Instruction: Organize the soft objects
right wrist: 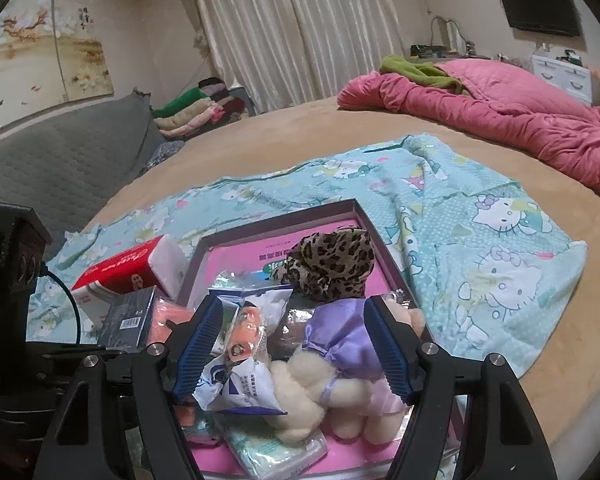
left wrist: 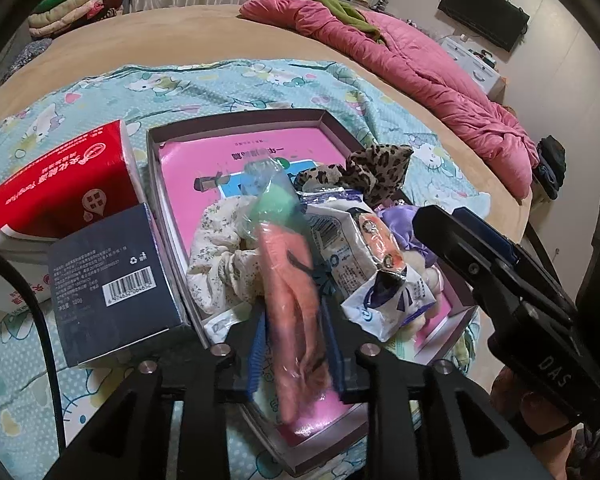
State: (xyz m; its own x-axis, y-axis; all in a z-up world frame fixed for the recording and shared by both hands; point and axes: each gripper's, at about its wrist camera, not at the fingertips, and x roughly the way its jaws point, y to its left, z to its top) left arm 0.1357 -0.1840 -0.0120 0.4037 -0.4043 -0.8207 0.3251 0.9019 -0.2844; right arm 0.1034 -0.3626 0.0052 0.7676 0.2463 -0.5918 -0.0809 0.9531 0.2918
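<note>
A shallow pink-lined box point(left wrist: 236, 118) lies on a Hello Kitty sheet on the bed. My left gripper point(left wrist: 296, 344) is shut on a plastic-wrapped carrot plush point(left wrist: 288, 280), orange with a green top, held over the box. In the box lie a floral scrunchie point(left wrist: 220, 256), a leopard-print scrunchie point(left wrist: 376, 168), white-blue packets point(left wrist: 352, 256) and a plush bear in a purple dress point(right wrist: 340, 352). My right gripper point(right wrist: 296, 344) is open, its fingers either side of the bear and a packet point(right wrist: 240, 388); it also shows in the left wrist view point(left wrist: 500, 264).
A dark blue carton point(left wrist: 108, 280) and a red tissue pack point(left wrist: 64, 184) stand left of the box. A pink quilt point(right wrist: 520, 108) with a green cloth lies at the bed's far right. Folded clothes point(right wrist: 196, 108) are stacked by the curtains. A grey headboard point(right wrist: 60, 160) is on the left.
</note>
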